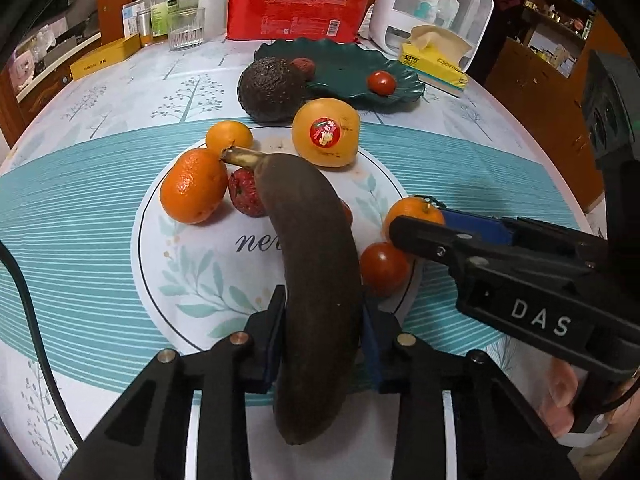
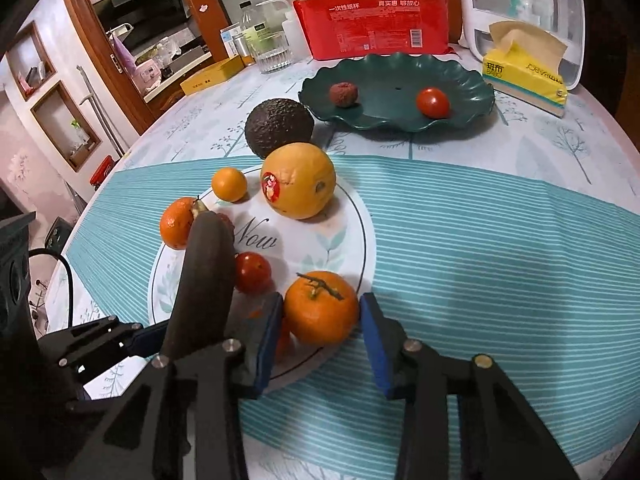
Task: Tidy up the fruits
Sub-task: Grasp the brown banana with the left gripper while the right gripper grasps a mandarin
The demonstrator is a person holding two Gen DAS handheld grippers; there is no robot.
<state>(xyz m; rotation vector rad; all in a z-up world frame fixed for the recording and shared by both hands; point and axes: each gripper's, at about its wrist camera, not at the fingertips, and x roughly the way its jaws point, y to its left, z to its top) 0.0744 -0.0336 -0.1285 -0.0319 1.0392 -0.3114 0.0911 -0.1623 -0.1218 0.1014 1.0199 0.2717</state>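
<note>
While the left gripper (image 1: 323,332) clamps the soft, dark-brown banana (image 1: 312,264) on both sides, the right gripper (image 2: 322,320) straddles a glossy tangerine (image 2: 322,308) with a twiggy stem; its blue pads look to be touching the peel, though I cannot tell if they press. Both fruits lie on the tablecloth's (image 2: 500,240) white printed circle among smooth tomatoes, oranges and a wrinkled date. Behind it, beside a pebbly avocado (image 2: 279,126), the scalloped green plate (image 2: 472,92) holds one tomato (image 2: 433,102) and one shrivelled date (image 2: 343,94).

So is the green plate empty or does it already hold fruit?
Not empty: the green plate holds a tomato and a wrinkled red fruit.
</note>
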